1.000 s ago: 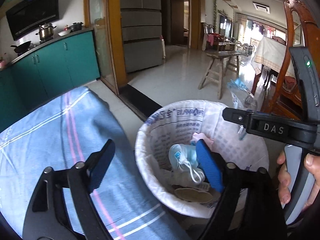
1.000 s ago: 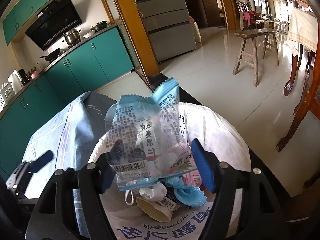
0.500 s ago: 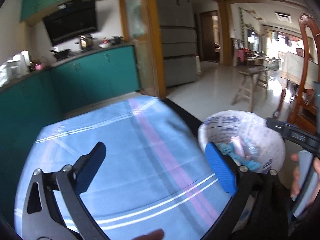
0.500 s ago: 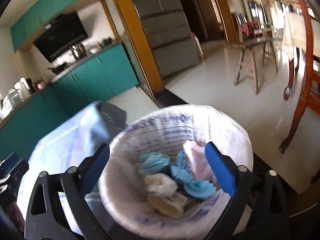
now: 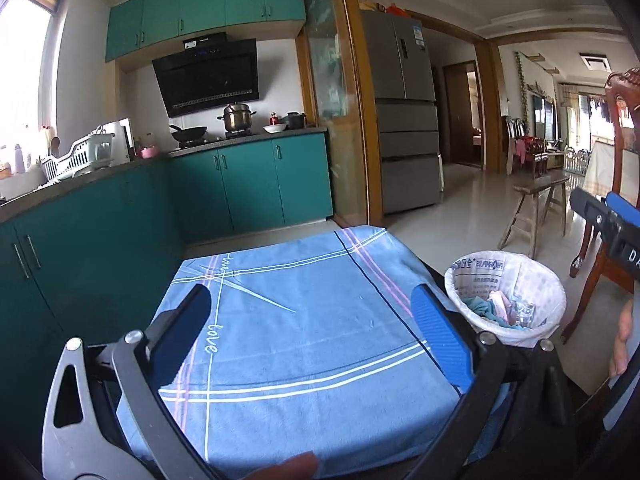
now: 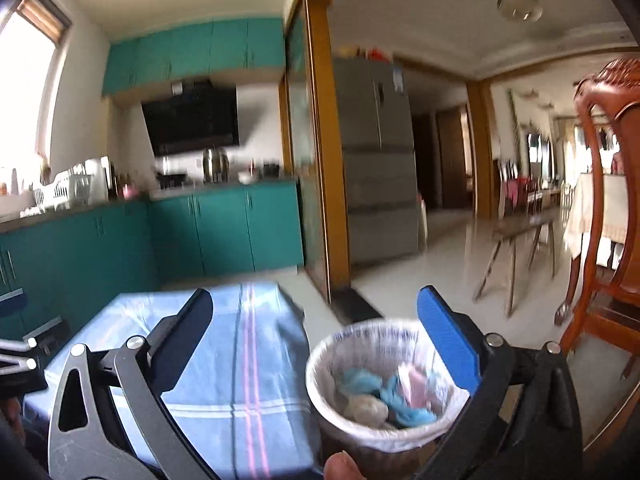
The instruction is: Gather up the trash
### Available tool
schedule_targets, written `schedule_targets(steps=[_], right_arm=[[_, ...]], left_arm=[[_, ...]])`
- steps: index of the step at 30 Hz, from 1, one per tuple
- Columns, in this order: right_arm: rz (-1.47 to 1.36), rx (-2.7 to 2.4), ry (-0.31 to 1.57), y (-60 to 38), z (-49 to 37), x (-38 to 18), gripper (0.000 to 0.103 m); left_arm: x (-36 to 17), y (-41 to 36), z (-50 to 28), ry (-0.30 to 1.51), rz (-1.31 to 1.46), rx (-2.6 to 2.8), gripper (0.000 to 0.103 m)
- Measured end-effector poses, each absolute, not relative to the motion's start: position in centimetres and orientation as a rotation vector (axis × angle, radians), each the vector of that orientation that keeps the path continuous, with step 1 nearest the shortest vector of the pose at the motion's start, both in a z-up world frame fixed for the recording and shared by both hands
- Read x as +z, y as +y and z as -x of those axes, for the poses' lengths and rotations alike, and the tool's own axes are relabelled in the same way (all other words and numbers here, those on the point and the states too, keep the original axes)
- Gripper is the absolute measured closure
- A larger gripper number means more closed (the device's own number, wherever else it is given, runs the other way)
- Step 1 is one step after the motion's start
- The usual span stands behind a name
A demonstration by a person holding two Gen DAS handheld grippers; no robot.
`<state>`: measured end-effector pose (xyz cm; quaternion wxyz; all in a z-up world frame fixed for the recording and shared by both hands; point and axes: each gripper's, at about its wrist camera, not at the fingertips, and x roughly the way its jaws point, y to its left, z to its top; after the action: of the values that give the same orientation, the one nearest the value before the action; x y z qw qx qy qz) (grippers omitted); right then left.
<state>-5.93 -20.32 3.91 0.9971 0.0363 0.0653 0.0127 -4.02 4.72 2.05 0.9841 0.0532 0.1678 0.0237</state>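
A trash bin (image 5: 536,280) lined with a white bag stands on the floor to the right of a low table under a blue cloth (image 5: 304,320). Blue, pink and clear trash (image 5: 500,310) lies inside it. The bin also shows in the right wrist view (image 6: 332,352), holding blue, pink and beige scraps (image 6: 384,396). My left gripper (image 5: 308,332) is open and empty above the cloth. My right gripper (image 6: 316,344) is open and empty, above the table's right edge and the bin. Part of the right gripper shows at the right edge of the left wrist view (image 5: 608,220).
Teal kitchen cabinets (image 5: 248,188) with pots on the counter stand behind the table. A grey fridge (image 5: 404,120) is past a wooden door frame. A wooden stool (image 5: 536,208) and a carved wooden chair (image 6: 600,240) stand right of the bin.
The right gripper opened and the snack wrapper it held dropped into the bin. Both grippers have pulled up and back from the bin; the left swung left over the cloth.
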Motion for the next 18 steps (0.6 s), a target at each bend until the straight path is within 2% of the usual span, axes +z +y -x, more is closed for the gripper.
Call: schedule_targets(steps=[8,18], right_arm=[[0.019,0.099,0.179,-18.7,8.3,5.2,0.003],[0.081,0.121,0.161,-17.5,10.5,5.8,0.003]], left_arm=[[3.6,4.9,7.7,0.274,-0.072,0.014,0.003],[4.1,5.1,8.6,0.269,-0.047,0.003,0.003]])
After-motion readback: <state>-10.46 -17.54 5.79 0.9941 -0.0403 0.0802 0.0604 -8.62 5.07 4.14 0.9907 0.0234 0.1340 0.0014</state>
